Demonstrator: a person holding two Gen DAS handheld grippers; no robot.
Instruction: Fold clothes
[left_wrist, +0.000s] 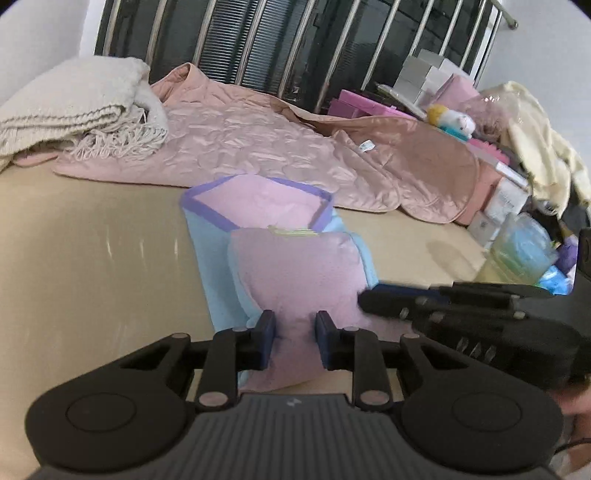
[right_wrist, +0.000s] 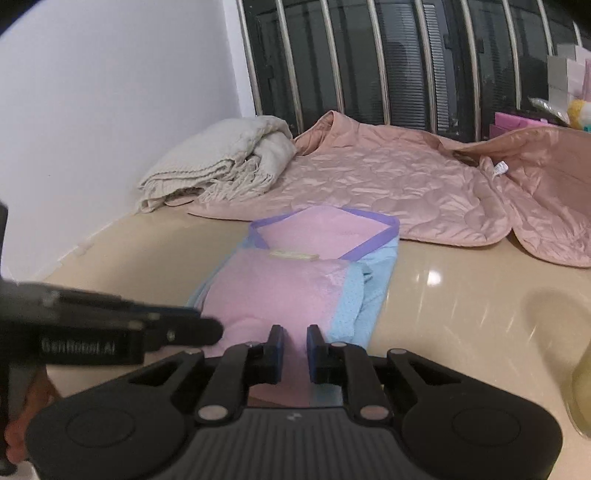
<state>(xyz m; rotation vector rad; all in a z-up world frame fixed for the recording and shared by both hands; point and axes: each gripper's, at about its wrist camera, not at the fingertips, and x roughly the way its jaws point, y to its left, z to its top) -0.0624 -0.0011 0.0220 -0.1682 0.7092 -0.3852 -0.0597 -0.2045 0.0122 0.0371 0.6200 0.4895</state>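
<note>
Nearest the cameras, the left hand-held gripper (left_wrist: 294, 341) and the right hand-held gripper (right_wrist: 295, 352) both sit over the near edge of the folded pink-and-blue garment (left_wrist: 291, 269); fabric shows between slightly parted pads, can't tell whether they pinch it. It lies on the beige worktop (left_wrist: 92, 258). Behind: pink quilted jacket (left_wrist: 258, 147), cream knit blanket (left_wrist: 74, 110).

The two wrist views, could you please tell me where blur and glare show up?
Left wrist view: the right tongs crossing at right are motion-smeared, as are the bags at far right. Right wrist view: the left tongs are smeared too, and ceiling light glares off the beige tabletop.
</note>
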